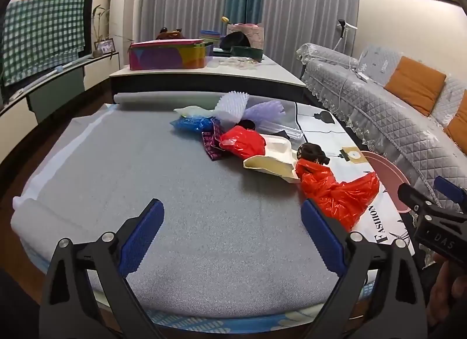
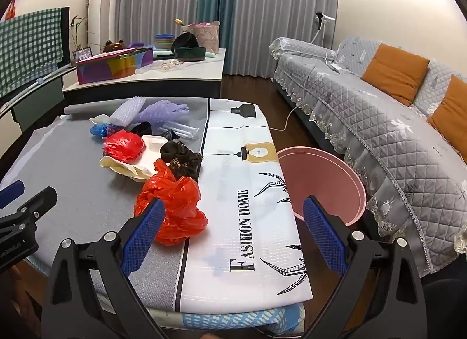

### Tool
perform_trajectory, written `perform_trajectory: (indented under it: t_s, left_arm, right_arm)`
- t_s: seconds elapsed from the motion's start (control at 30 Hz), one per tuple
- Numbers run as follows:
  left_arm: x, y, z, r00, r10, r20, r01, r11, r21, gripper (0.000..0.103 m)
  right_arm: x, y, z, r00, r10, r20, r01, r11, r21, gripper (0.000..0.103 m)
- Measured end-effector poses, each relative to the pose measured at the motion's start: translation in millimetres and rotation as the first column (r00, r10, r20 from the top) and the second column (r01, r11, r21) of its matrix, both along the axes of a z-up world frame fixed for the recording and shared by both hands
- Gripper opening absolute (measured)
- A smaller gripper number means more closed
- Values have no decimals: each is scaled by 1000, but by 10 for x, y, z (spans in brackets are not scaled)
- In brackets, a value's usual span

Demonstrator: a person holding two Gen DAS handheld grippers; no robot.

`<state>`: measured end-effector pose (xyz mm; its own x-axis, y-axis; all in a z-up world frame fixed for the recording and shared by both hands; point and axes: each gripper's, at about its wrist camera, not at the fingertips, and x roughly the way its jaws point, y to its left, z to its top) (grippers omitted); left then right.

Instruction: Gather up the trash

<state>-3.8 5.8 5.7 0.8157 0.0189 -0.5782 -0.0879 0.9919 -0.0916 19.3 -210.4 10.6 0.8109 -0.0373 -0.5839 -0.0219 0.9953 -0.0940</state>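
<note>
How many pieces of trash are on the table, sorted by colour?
Red: 2, a near red bag and a far red bag
Blue: 1, a blue bag
Purple foam nets: 2, one and another
Cream tray: 1
Dark crumpled wrapper: 1
Total: 7 that I can tell apart.

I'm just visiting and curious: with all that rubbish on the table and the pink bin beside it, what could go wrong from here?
The near red plastic bag is loose and crumpled, so the open right hand-held gripper may pinch only a flap and drop it. The pink bin sits below the table edge, so a release could miss. Pulling one piece may drag the touching white foam tray.
</note>
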Motion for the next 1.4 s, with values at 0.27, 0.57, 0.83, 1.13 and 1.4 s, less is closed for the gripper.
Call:
perform_trajectory:
  t_s: [0.27,0.57,0.83,1.13,1.4]
  left_arm:
    - [-6,-49,21,1000,-23,5,23,1000,2,91]
    - [-3,-64,23,1000,-27,8,27,1000,-3,91]
    - [-9,-63,29,1000,-28,8,28,1000,-5,91]
    - [-11,-76,38,999,-31,11,31,1000,-3,91]
    - [-19,-74,44,999,-31,12,31,1000,-5,91]
  right_arm:
    - [24,-19,15,1000,1,0,-1,1000,1,93]
    - [26,-15,22,1000,1,2,-1,1000,2,91]
    - [30,-13,26,1000,2,3,-2,1000,4,91]
    - [41,22,32,1000,4,2,-4,1000,4,91]
    - [40,29,34,1000,4,3,-4,1000,5,89]
